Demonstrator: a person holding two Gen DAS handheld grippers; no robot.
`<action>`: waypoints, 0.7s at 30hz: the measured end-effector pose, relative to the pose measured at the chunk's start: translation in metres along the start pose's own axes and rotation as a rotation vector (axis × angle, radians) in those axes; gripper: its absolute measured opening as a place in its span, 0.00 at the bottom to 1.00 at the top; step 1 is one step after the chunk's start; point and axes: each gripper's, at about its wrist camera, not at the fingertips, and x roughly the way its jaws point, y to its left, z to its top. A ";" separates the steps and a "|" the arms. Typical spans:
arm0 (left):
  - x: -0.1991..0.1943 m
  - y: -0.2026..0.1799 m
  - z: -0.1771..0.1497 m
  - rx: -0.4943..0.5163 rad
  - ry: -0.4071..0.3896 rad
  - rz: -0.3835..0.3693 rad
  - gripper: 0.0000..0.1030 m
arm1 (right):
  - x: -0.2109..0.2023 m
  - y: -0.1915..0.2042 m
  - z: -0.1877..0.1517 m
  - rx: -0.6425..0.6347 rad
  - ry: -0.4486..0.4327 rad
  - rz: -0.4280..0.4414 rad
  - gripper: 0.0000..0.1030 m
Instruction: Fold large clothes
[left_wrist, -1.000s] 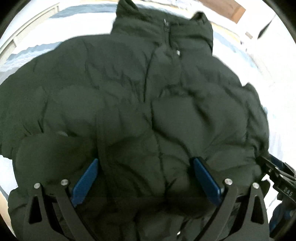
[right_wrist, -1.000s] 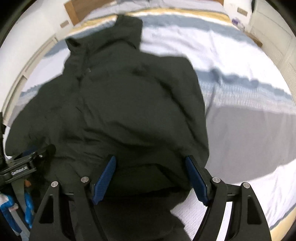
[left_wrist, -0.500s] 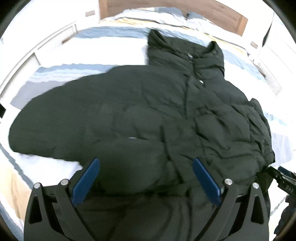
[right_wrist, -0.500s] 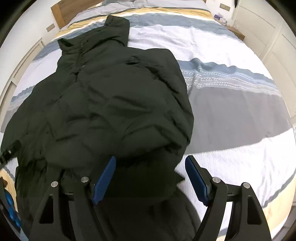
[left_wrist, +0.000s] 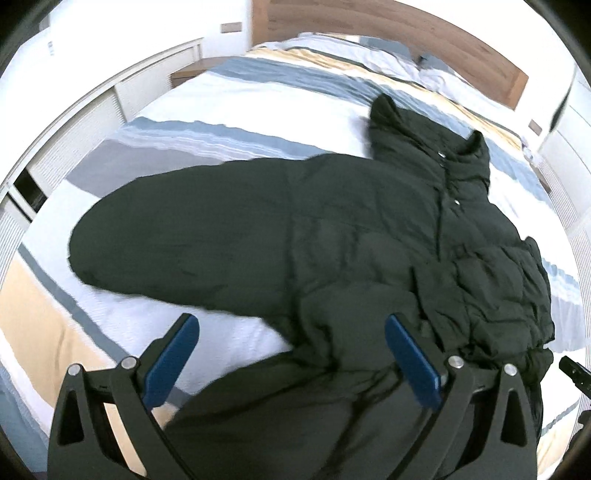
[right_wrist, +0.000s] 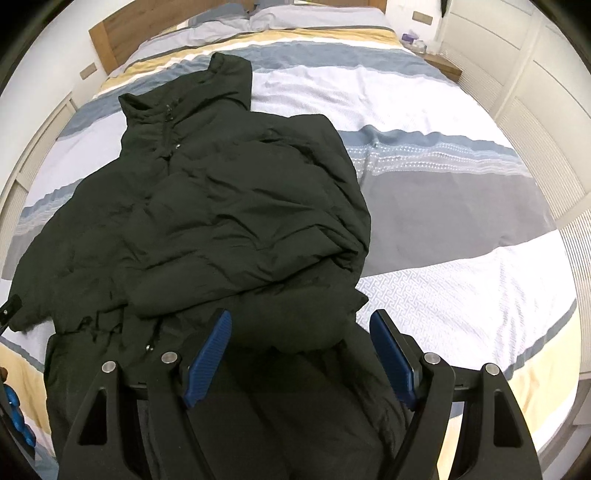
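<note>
Dark green quilted puffer jacket (right_wrist: 229, 206): flat on striped blue-white-yellow duvet (right_wrist: 443, 206), 1 sleeve folded across front. Left gripper (left_wrist: 291, 350), right gripper (right_wrist: 299, 354): jaws wide, empty.

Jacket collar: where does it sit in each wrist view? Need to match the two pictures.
Left wrist: collar sits upper right, at the far end of the dark jacket.
Right wrist: collar sits upper left, far end of the jacket.
Shared landmark: the wooden headboard beyond the collar, along the top edge in both views.
</note>
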 end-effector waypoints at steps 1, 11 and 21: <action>-0.002 0.007 0.000 -0.007 -0.003 0.005 0.99 | -0.002 0.002 0.000 0.001 0.000 0.000 0.74; -0.011 0.072 0.001 -0.088 -0.006 0.048 0.99 | -0.015 0.044 0.000 -0.044 -0.002 -0.004 0.74; -0.001 0.117 -0.003 -0.161 0.019 0.065 0.99 | -0.015 0.078 -0.002 -0.082 0.004 -0.008 0.75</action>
